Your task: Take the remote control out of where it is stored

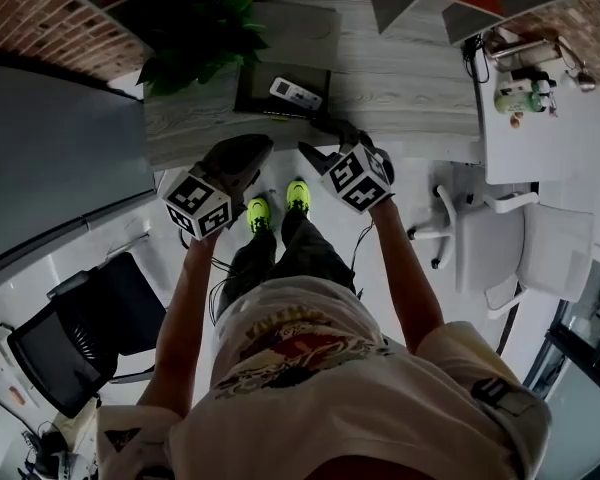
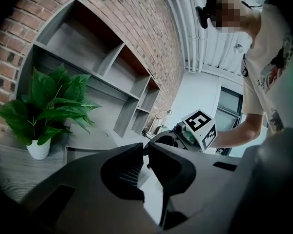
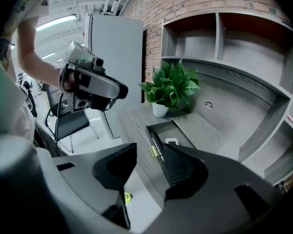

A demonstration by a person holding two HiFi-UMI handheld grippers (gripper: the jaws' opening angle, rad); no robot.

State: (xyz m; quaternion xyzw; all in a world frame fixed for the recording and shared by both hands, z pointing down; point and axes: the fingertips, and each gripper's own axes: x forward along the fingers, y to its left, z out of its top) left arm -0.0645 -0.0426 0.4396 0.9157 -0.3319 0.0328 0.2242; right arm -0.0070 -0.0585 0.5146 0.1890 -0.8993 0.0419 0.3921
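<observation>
We find left hand-held gripper (image 2: 146,152) barely parted, right hand-held gripper (image 3: 150,152) half open, both empty; a shallow pinch may drop the remote control (image 1: 295,93).

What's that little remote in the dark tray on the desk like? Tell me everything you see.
The small pale grey oblong remote control looks plastic, with tiny dark button marks on top. It lies flat, face up and slanted, in the dark shallow open tray on the grey wood-grain desk. Only the tray touches it.
</observation>
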